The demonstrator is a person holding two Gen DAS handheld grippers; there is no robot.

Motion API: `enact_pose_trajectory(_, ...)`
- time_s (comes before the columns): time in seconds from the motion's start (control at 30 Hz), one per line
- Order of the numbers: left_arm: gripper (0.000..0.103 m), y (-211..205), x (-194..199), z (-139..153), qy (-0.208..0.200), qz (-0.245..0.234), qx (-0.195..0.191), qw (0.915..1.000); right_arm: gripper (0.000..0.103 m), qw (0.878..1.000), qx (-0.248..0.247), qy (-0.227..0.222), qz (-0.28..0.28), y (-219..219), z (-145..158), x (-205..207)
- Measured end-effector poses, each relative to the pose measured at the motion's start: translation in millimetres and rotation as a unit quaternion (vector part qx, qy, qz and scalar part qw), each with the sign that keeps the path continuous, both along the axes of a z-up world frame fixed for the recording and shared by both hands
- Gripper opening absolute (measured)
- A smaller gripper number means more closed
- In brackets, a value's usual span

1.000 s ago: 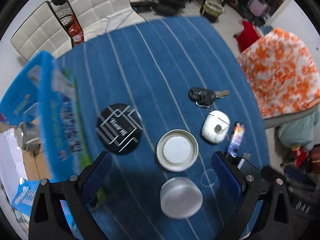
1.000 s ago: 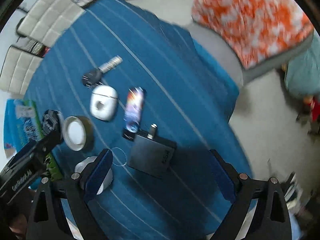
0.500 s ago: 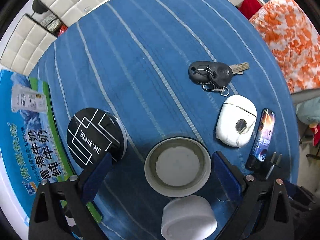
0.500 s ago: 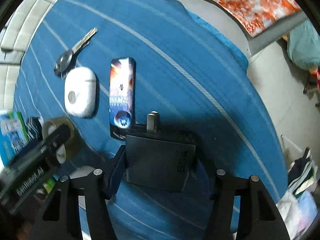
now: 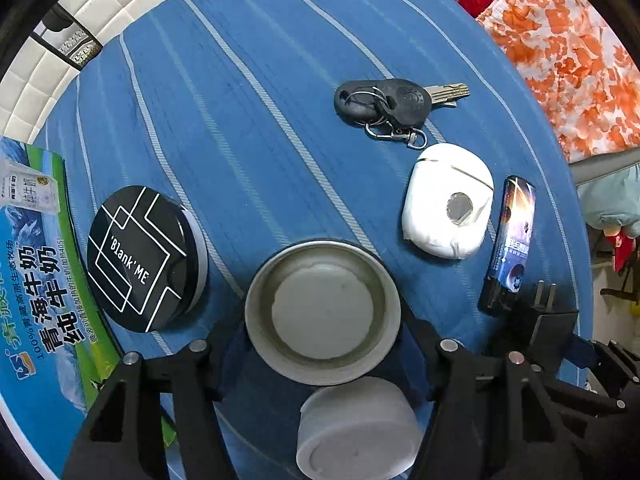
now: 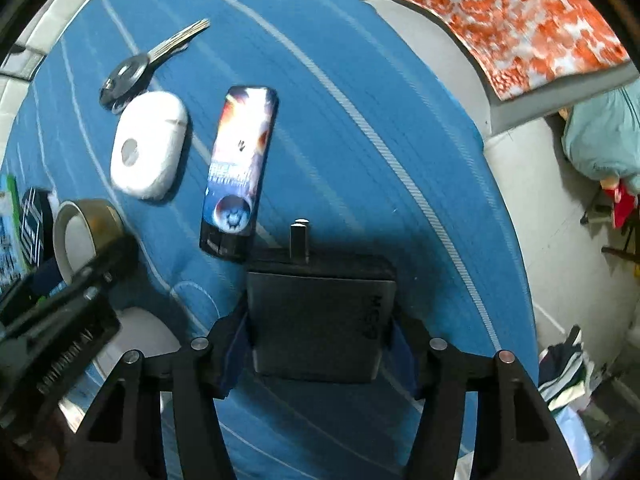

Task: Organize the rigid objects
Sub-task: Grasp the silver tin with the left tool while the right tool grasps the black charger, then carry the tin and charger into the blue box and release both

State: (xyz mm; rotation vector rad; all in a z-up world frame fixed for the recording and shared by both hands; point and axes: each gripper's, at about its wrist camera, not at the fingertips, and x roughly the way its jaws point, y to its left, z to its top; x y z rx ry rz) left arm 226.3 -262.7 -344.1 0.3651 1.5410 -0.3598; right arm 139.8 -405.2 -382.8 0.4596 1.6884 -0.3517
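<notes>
Both cameras sit on the handheld grippers and look almost straight down, close over the blue striped tablecloth (image 5: 248, 92), with fisheye bending at the edges. Take the white earbud case (image 5: 448, 206) as landmark. The left wrist view hangs over the round metal lid (image 5: 323, 307), lower left of the case. The right wrist view hangs over the black charger (image 6: 320, 320), lower right of the case (image 6: 149, 145). Both views share the case, the keys (image 5: 384, 102) above it, the printed lighter (image 5: 512, 236) at its right, and the lid (image 6: 82, 236).
</notes>
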Motion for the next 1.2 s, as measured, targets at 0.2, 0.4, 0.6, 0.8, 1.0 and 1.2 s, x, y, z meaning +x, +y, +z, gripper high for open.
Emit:
enact_pose_trajectory(0.2, 0.062, 24.3, -9.4, -9.8, 0.017, 0.028, -0.011, 0.9994, 0.063, 0.999, -0.023, -0.004, 0.03, 8.9, 0.3, -3.7)
enact_pose_trajectory(0.4, 0.065, 9.1, -15.9, -18.5, 0.001, 0.025, -0.003, 0.9997, 0.064, 0.999, -0.026, -0.014, 0.028, 9.9, 2.8, -4.0)
enact_pose_trajectory(0.6, 0.062, 14.7, -17.1, -20.3, -0.01, 0.029, -0.005, 0.9995, 0.061, 0.998, -0.036, -0.015, 0.045, 14.7, 3.3, -2.1)
enact_pose_trajectory(0.8, 0.062, 11.2, -19.8, -5.4, -0.039, 0.016, -0.004, 0.9991, 0.061, 0.998, -0.045, -0.026, 0.047, 20.9, 11.4, -9.6)
enact_pose_trajectory(1.0, 0.062, 7.1, -22.4, 29.3, -0.07, 0.009, -0.021, 0.9973, 0.061, 0.996, -0.051, -0.053, 0.05, 27.1, 38.3, -16.2)
enact_pose_trajectory(1.2, 0.062, 15.7, -21.3, 75.5, -0.101, 0.017, -0.056, 0.9932, 0.061, 0.991, -0.059, -0.101, 0.067, 40.3, 92.8, -14.9)
